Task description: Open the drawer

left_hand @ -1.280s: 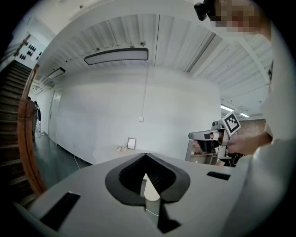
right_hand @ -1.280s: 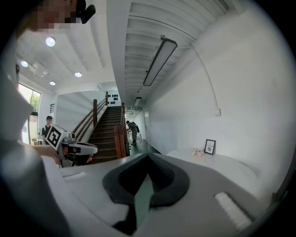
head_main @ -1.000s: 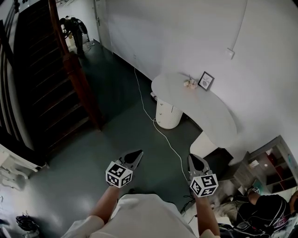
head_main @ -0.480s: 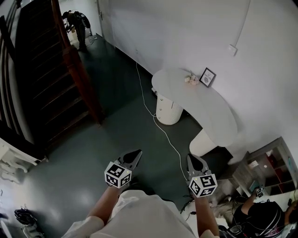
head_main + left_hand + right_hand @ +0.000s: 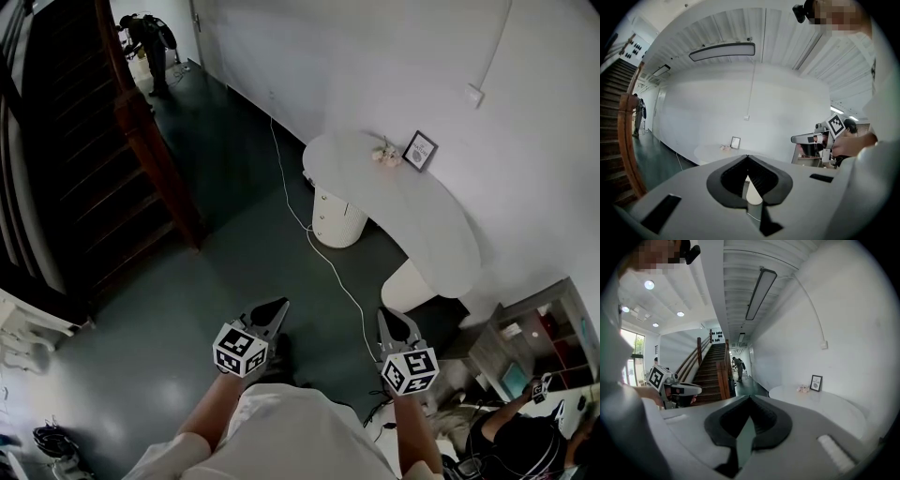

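Note:
A white cylindrical drawer unit [image 5: 336, 218] with small knobs stands under the left end of a curved white desk [image 5: 417, 225], well ahead of both grippers. My left gripper [image 5: 277, 307] is held over the dark floor, jaws shut with nothing between them; the left gripper view shows its tips [image 5: 747, 157] meeting, with the desk [image 5: 717, 151] far beyond. My right gripper [image 5: 389, 317] hangs beside it, also shut and empty, tips [image 5: 750, 397] together in its own view, the desk [image 5: 825, 404] off to the right. Neither gripper touches anything.
A white cable [image 5: 323, 267] runs across the floor to the desk. A wooden staircase with a newel post [image 5: 155, 150] fills the left. A picture frame [image 5: 421, 150] stands on the desk. A shelf unit [image 5: 548, 337] and a seated person [image 5: 520, 436] are at the lower right.
Both grippers stay shut and side by side. A dark shoe has come into view under the left gripper, and the desk sits slightly higher in the picture. The person at lower right has shifted.

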`<state>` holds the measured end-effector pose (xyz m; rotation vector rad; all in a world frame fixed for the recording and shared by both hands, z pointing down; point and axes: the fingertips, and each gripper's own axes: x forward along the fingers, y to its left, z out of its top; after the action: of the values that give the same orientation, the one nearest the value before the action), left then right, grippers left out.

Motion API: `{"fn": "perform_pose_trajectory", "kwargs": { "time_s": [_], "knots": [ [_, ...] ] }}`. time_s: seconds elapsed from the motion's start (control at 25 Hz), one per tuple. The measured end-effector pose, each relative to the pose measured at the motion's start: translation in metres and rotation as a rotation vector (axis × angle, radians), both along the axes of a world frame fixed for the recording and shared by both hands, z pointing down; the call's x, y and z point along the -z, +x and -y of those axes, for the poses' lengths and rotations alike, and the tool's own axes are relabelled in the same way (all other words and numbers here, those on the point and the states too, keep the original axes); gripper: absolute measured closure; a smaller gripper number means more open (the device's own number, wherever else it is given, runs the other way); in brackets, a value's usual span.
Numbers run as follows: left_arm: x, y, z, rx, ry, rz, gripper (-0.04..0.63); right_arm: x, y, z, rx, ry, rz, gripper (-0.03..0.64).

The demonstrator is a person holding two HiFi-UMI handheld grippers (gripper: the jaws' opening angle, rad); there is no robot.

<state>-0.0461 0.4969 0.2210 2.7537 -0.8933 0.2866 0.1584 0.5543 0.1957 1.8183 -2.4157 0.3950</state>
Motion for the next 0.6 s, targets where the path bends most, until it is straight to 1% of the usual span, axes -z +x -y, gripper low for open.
{"fn": "perform_pose_trajectory", "kwargs": {
  "time_s": [0.24, 0.6],
  "knots": [
    [-0.002, 0.01, 0.052, -0.029, 0.007, 0.0, 0.589, -0.003, 0.005, 0.05, -0.018, -0.01, -0.004, 0.606],
    [-0.002, 0.011, 0.141, -0.078, 0.003, 0.004, 0.589, -0.006, -0.004, 0.13, -0.047, -0.036, -0.011, 0.606]
  ]
}}
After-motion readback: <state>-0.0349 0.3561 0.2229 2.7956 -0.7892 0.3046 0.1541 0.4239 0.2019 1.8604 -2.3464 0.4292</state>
